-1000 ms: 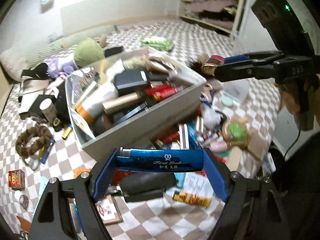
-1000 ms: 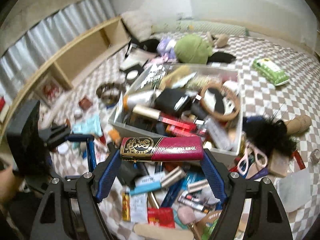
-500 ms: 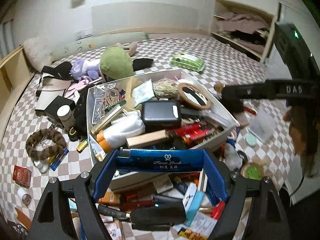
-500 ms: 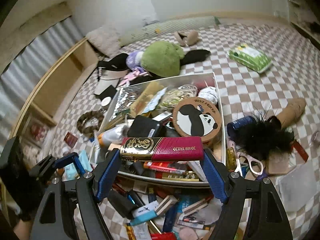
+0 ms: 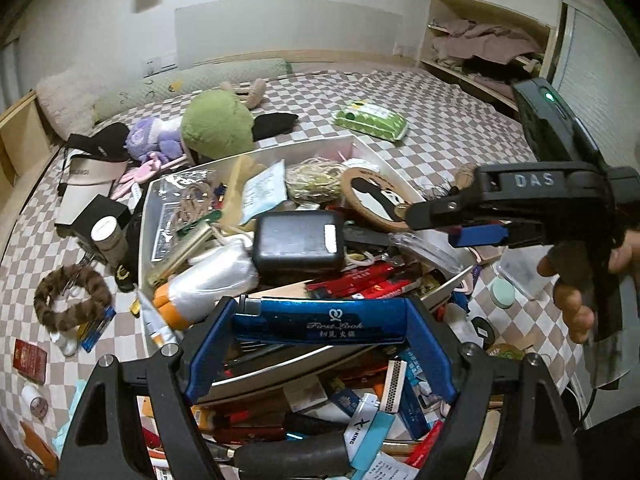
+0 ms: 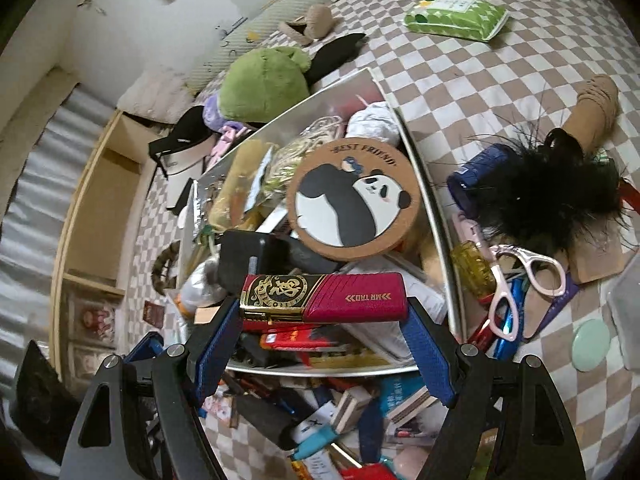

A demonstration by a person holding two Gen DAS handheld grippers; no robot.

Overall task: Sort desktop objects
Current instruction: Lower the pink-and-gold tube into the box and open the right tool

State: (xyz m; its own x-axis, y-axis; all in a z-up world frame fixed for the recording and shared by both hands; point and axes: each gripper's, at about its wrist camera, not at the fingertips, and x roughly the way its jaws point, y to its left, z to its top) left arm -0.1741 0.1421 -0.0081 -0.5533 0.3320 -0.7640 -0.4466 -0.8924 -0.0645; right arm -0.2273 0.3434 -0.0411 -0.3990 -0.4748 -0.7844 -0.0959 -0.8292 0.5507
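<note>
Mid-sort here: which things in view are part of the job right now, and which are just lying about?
In the job:
- blue lighter held in the left gripper
- red lighter held in the right gripper
- white bin, already heaped

Lying about:
- green plush toy
- wipes pack
- pink scissors
- black feather duster

Readable lettering on the held boxes, one gripper and a round lid

The flat blue metallic box [image 5: 320, 322] reads "First Look"; the black right gripper body [image 5: 534, 180] at 3 o'clock reads "DAS". The crimson-and-gold box [image 6: 322, 298] shows "MR TAO" inverted, and the round brown panda lid [image 6: 352, 198] at 12 o'clock reads "BEST FRIEND".
</note>
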